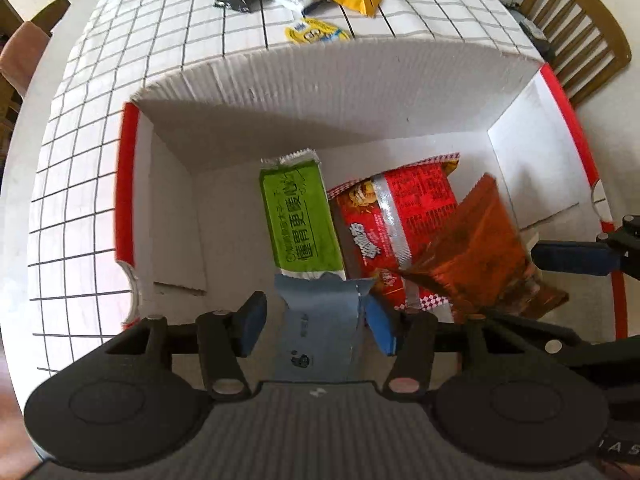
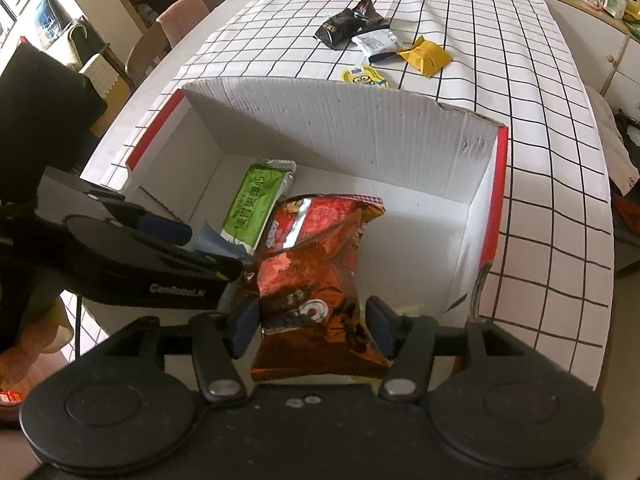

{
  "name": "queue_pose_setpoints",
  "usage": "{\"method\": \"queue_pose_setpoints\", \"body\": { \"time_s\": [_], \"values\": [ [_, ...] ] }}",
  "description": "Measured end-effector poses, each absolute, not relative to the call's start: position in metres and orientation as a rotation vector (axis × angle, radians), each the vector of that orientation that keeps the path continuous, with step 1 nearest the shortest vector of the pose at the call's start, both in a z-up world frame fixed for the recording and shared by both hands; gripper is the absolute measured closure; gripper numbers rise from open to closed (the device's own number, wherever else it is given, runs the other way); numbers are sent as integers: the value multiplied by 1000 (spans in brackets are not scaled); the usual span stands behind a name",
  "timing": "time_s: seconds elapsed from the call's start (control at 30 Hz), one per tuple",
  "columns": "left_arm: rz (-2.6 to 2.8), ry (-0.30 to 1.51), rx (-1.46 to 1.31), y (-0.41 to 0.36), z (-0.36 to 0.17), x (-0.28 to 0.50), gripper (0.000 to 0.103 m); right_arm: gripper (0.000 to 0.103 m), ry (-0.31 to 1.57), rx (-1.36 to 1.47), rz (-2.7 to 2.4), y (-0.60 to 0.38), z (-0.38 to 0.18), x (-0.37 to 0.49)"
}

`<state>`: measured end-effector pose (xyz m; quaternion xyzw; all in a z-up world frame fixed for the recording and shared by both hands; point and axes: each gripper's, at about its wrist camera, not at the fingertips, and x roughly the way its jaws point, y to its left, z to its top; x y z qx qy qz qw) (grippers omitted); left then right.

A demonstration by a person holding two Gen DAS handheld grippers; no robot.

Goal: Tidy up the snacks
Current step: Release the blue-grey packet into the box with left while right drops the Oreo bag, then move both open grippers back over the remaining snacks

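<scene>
A white cardboard box point(image 1: 320, 92) with red rims sits on the checked table; it also shows in the right wrist view point(image 2: 360, 120). Inside lie a green snack bar point(image 1: 298, 220), a red snack bag point(image 1: 400, 220) and a grey-blue packet point(image 1: 320, 320). My left gripper point(image 1: 316, 320) is open over the box, its fingers either side of the grey-blue packet. My right gripper point(image 2: 312, 328) is open around a shiny red-brown snack bag point(image 2: 316, 288), which stands in the box. That bag also shows in the left wrist view point(image 1: 476, 264).
Beyond the box lie a black packet point(image 2: 348, 24), a white packet point(image 2: 376, 42), a yellow packet point(image 2: 426, 56) and a yellow cartoon pouch point(image 2: 364, 76). Chairs stand at the table's left point(image 2: 180, 20) and a wooden chair at the right point(image 1: 576, 20).
</scene>
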<state>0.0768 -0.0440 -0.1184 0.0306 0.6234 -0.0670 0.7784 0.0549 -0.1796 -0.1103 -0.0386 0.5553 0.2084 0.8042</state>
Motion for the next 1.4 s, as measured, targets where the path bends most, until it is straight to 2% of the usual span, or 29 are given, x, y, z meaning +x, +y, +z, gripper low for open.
{"method": "queue_pose_setpoints", "body": {
  "time_s": [0.2,0.27,0.43,0.5,0.67,1.0,1.13,1.4],
  "values": [
    [-153,1304,31,-38,-102,74,40,38,1160,-58,446,-186,-100,53],
    [-159,1287,19,-36,-98,74,39,31,1148,-50,444,-188,-96,53],
    [-160,1239,10,-34,-86,72,36,25,1113,-28,443,-195,-86,52],
    [-162,1222,1,-33,-81,71,31,24,1100,-16,443,-198,-81,53],
    [-163,1168,12,-34,-67,70,26,21,1067,-3,452,-200,-69,56],
    [-146,1080,-1,-31,-46,74,24,19,1012,-1,463,-201,-53,65],
    [-139,1052,-4,-29,-38,79,24,10,980,-7,459,-201,-44,71],
    [-130,1003,-8,-23,-22,97,23,9,921,-4,453,-203,-23,93]
  ]
}}
